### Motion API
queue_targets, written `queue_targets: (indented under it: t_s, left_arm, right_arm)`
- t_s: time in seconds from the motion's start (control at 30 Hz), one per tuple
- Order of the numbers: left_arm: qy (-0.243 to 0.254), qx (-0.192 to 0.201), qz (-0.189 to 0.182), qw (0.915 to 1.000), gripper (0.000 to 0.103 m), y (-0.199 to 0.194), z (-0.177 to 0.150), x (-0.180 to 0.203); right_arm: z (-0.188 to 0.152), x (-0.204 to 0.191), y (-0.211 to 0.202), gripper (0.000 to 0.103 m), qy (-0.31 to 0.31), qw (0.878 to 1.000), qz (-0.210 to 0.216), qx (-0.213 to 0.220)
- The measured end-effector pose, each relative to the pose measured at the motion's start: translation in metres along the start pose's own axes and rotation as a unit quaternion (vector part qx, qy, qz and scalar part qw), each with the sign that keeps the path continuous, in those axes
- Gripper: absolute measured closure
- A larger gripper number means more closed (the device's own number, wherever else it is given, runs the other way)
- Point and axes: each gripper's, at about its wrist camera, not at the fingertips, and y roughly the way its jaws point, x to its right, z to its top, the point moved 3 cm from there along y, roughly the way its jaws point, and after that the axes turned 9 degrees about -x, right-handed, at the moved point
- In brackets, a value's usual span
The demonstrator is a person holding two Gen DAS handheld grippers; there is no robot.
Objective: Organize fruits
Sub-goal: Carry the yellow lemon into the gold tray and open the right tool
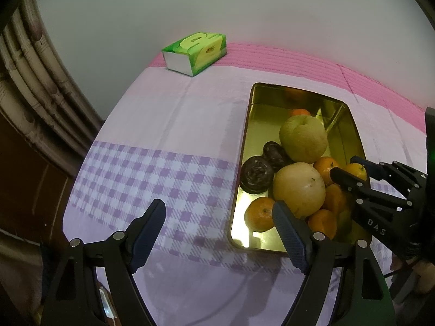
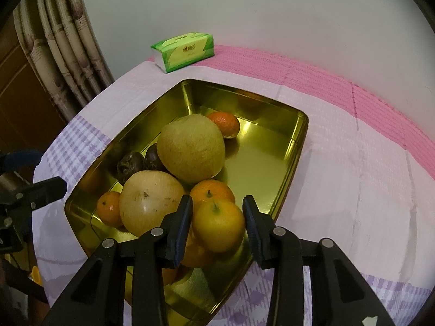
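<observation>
Open room: bare cloth (image 1: 168, 114) spreads wide left of the gold tin (image 1: 244, 146); the tin's far half (image 2: 261, 157) is mostly bare, only one tangerine (image 2: 224, 125) there.
Edges: the tin has low upright walls with rounded corners; a green tissue pack (image 1: 195, 53) sits well apart by the wall.
Fruit: pears, oranges and dark fruits are piled in the tin's near half.
Right gripper (image 2: 217, 222): fingers parted, straddling a yellow-orange citrus (image 2: 218, 224); whether the pads touch it, cannot tell.
Left gripper (image 1: 218, 233): spread wide, holding nothing, over the cloth beside the tin.
Surfaces: mirror-like metal, checked fabric, ribbed pads.
</observation>
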Motion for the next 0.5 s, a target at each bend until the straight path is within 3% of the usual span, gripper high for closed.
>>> queue_targets:
  t_s: [0.13,0.4,0.5]
  left_arm:
    - [0.005,0.000,0.002,1.0000,0.022,-0.001,-0.002,0.004]
    - [0.016,0.003,0.004,0.9999,0.022,-0.002,-0.004,0.009]
    - [0.018,0.003,0.006,0.9998,0.022,-0.002,-0.004,0.010]
  right_arm:
    - [0.001,0.001,-0.004,0.054,0.003,1.000,-0.008,0.005]
    - [0.000,0.000,-0.012,0.046,0.010,1.000,-0.001,0.011]
    - [-0.002,-0.001,-0.019,0.036,0.015,1.000,-0.003,0.016]
